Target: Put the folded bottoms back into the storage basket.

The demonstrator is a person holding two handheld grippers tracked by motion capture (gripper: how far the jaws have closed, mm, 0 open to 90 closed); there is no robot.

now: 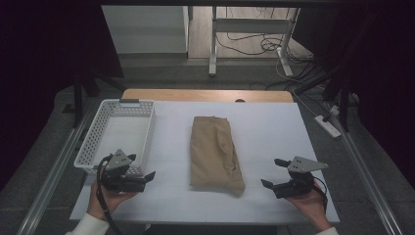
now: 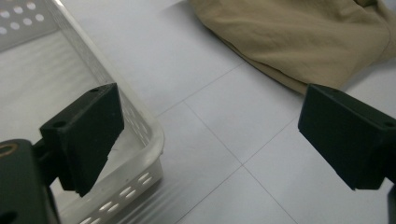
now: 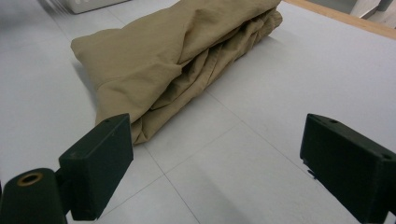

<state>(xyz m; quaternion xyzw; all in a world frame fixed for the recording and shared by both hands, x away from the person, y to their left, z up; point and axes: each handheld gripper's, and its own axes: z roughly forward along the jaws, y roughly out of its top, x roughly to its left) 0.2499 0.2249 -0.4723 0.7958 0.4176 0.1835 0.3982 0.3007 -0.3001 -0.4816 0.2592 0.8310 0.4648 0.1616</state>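
Folded tan cloth: it lies lengthwise at the middle of my white table, between my two grippers and touching neither. My left gripper, jaws spread apart with nothing between them, sits at the near corner of the white perforated basket, which stands left of the cloth. My right gripper, jaws likewise wide apart and bare, rests over the table well to the right of the cloth's near end, pointing toward it.
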